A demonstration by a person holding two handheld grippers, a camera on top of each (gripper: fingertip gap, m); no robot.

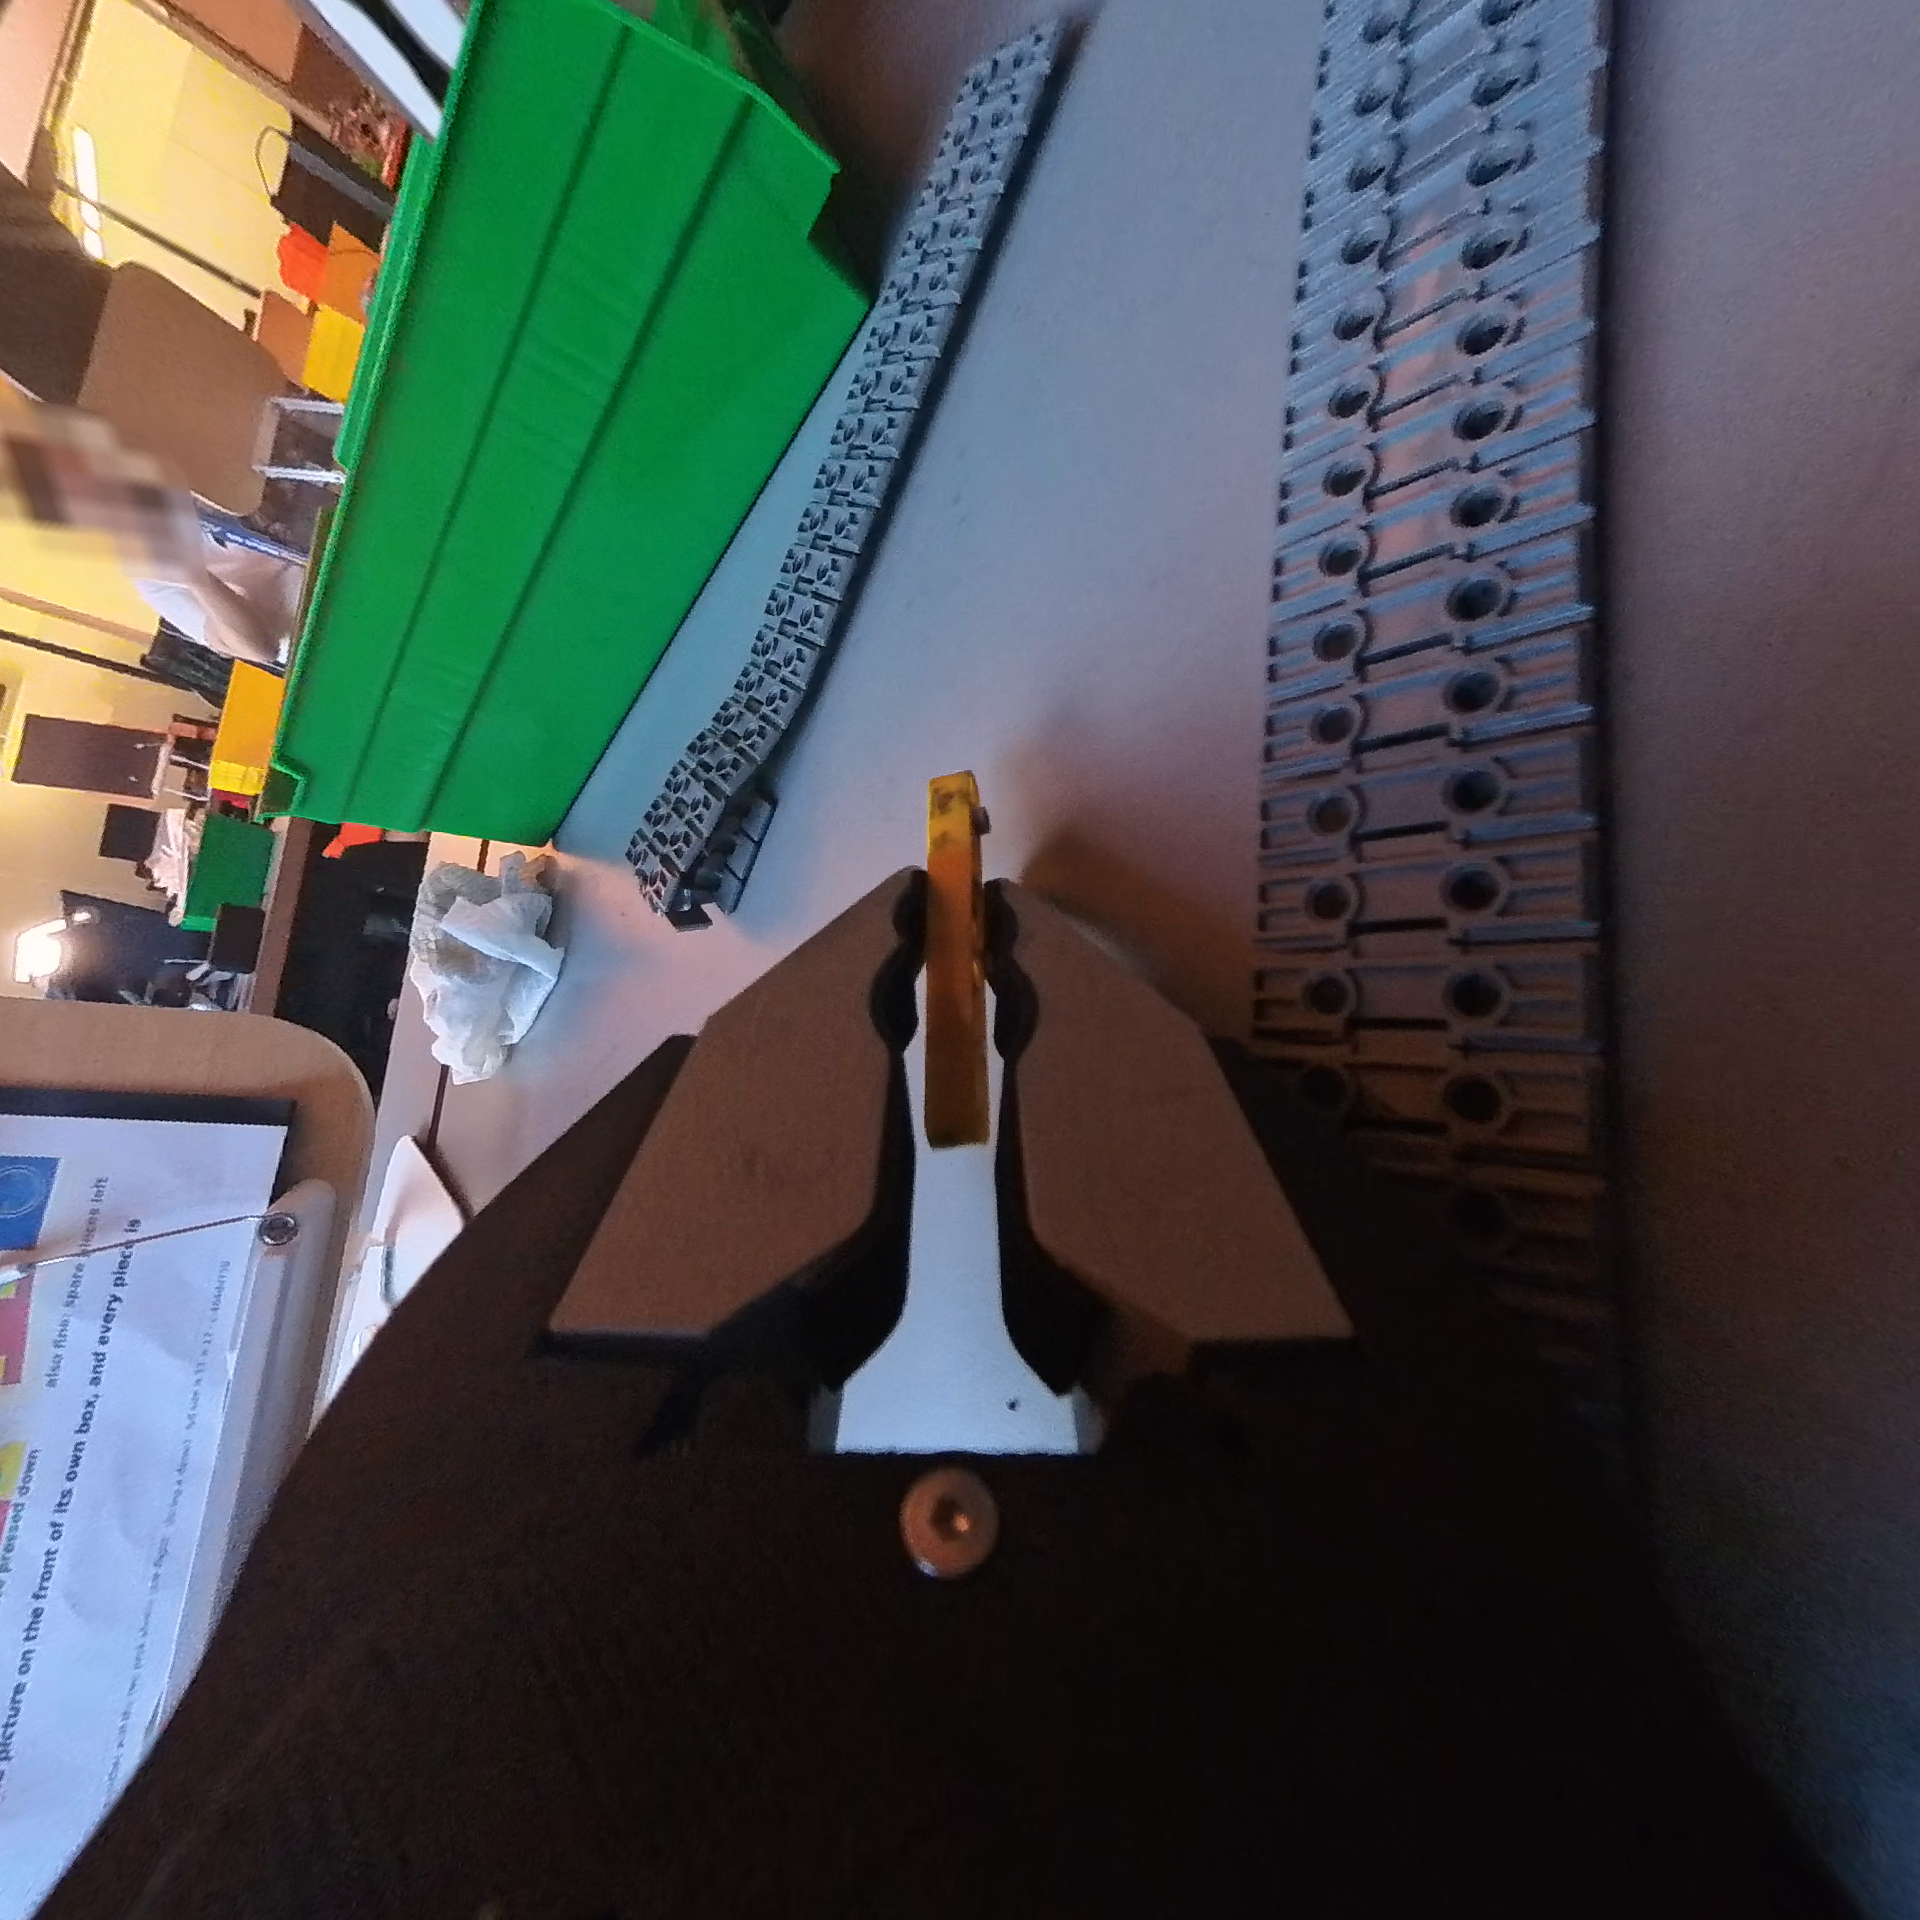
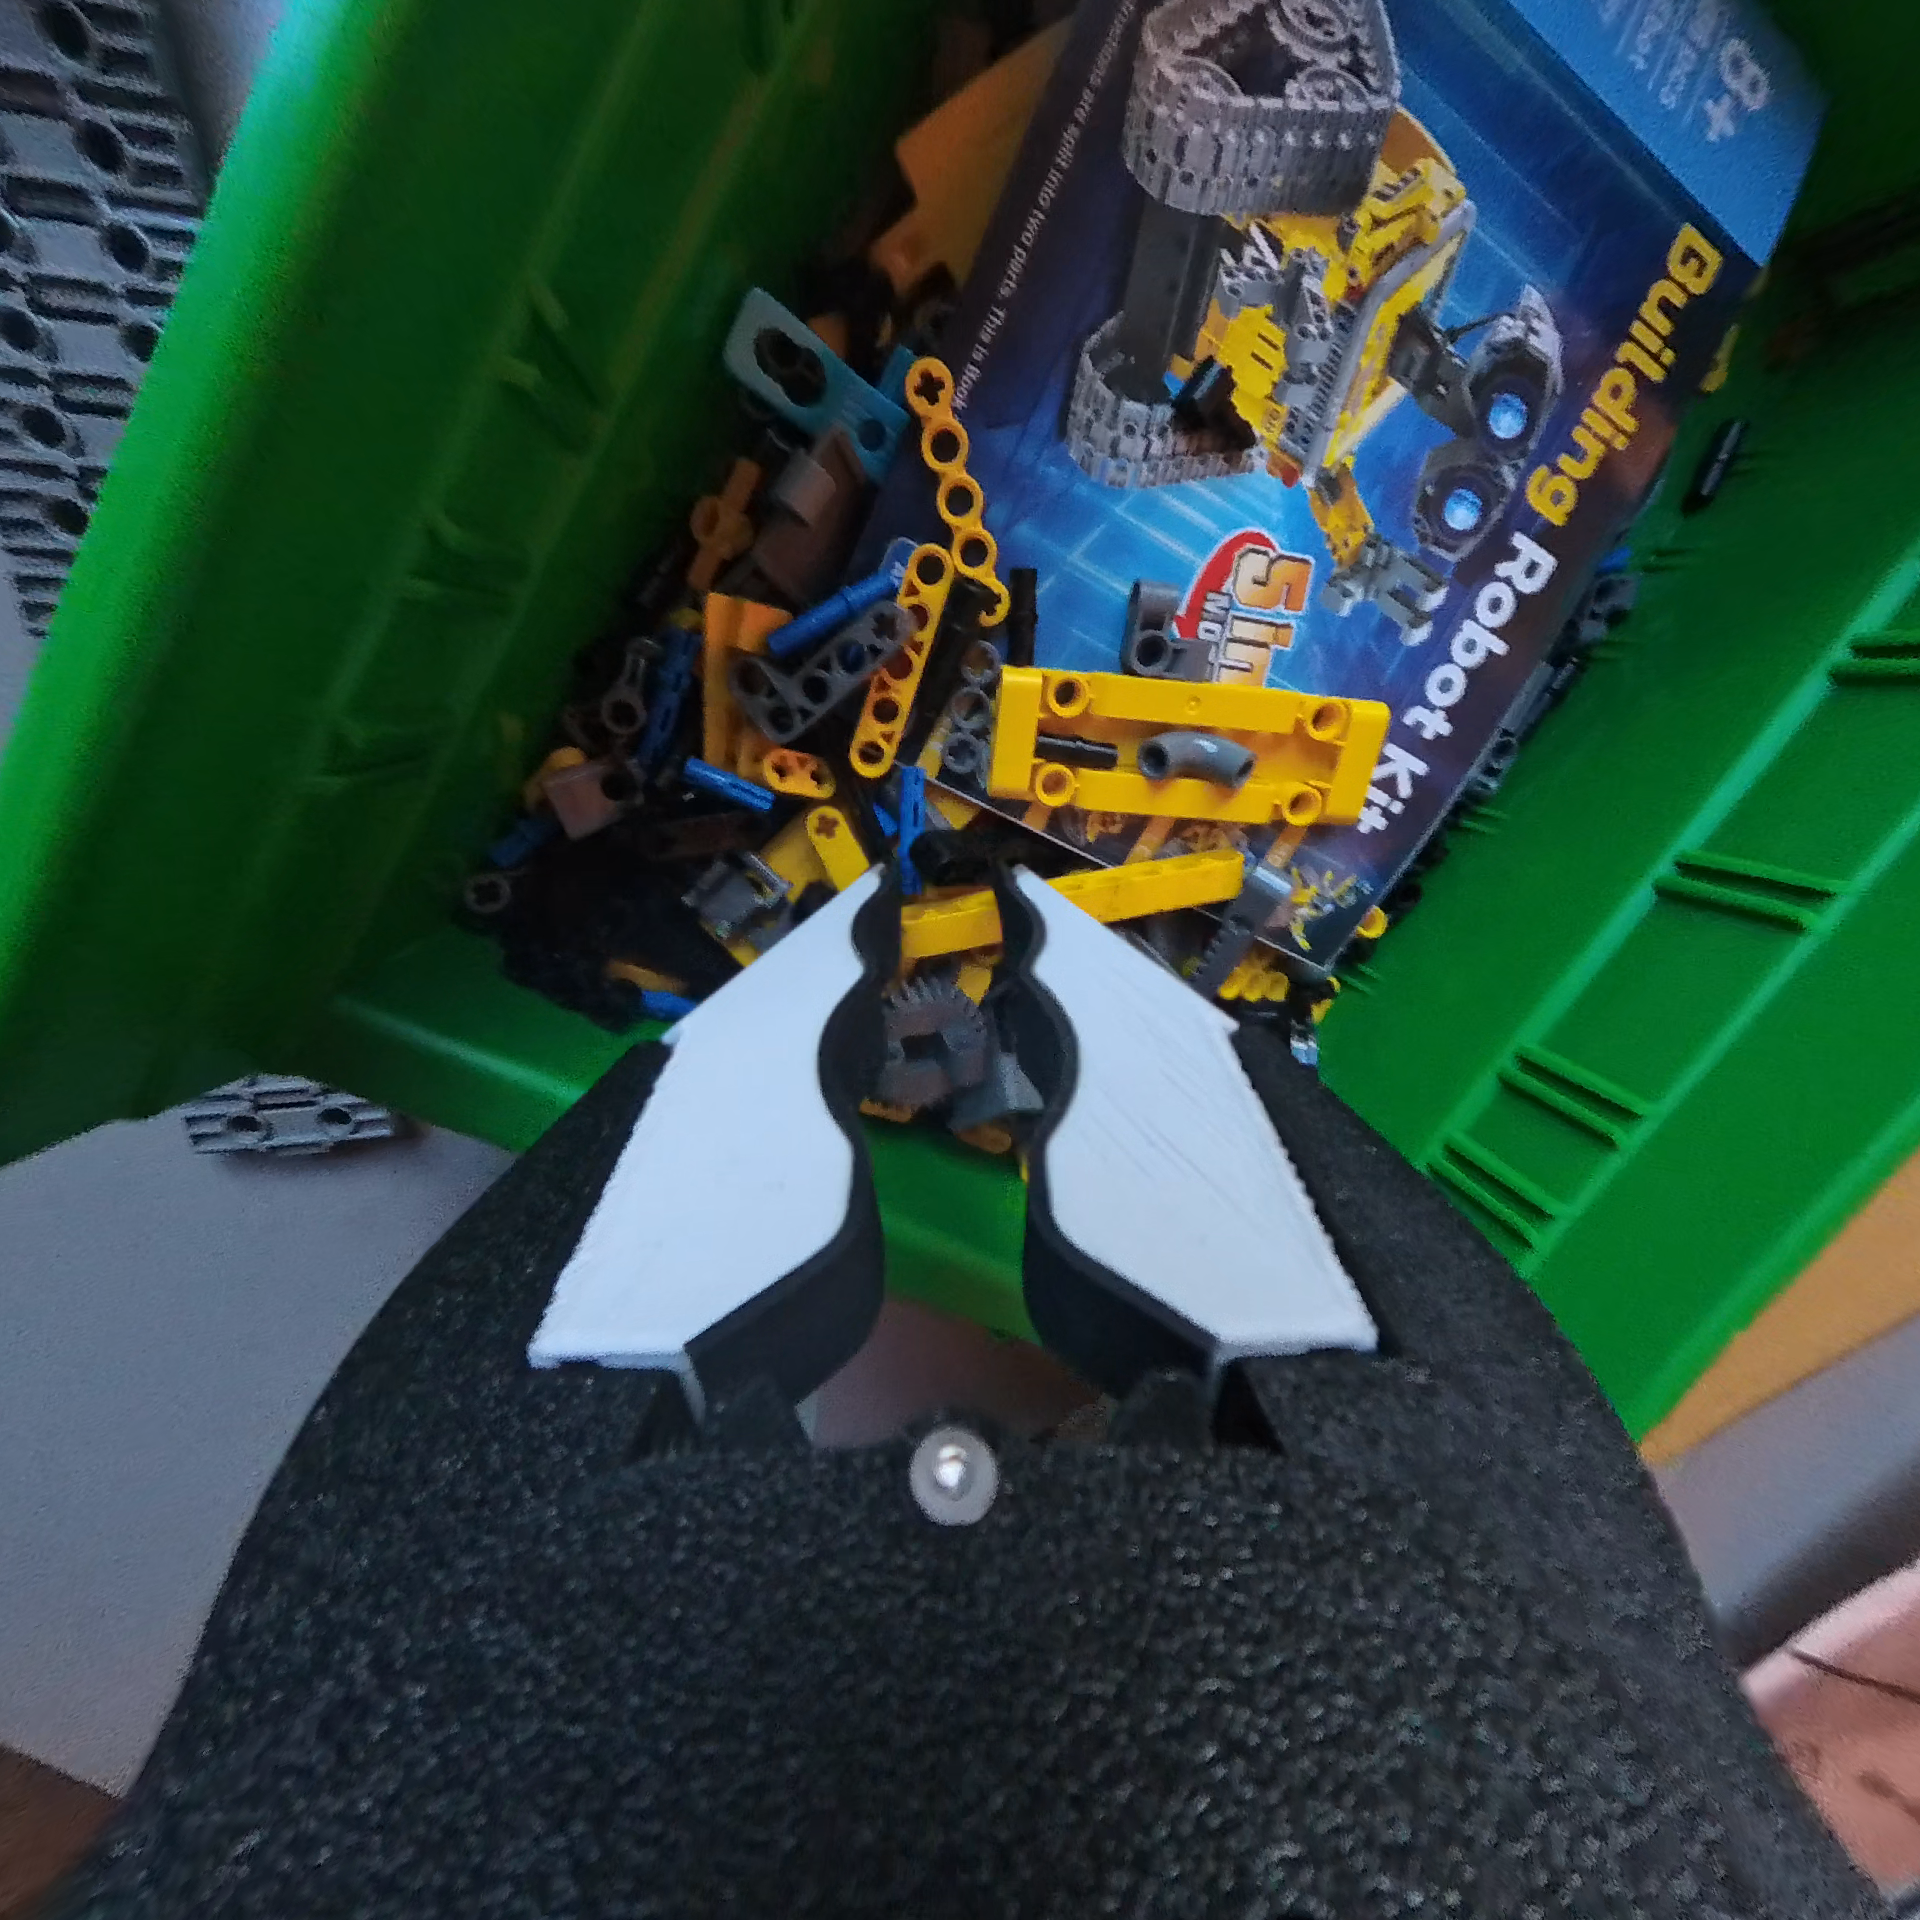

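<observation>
While the left gripper [image 1: 951,899] is pinching a yellow piece [image 1: 954,966], grey track strips [image 1: 1429,582] are lying beside it. The right gripper [image 2: 945,883] is hanging narrowly apart over the green bin [image 2: 312,499], its fingers hiding some parts [image 2: 821,675].

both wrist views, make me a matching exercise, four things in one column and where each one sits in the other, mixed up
Things
1. flat yellow plastic piece
2. crumpled white tissue
3. glossy blue instruction booklet
4. wide grey plastic track strip

Places
A. lying flat on the white table, right of the left gripper
B. on the table edge below the green plastic bin
C. clamped edge-on between the left gripper fingers
D. leaning inside the green bin, over the loose parts, beyond the right gripper

Pairs: 1-C, 2-B, 3-D, 4-A
</observation>
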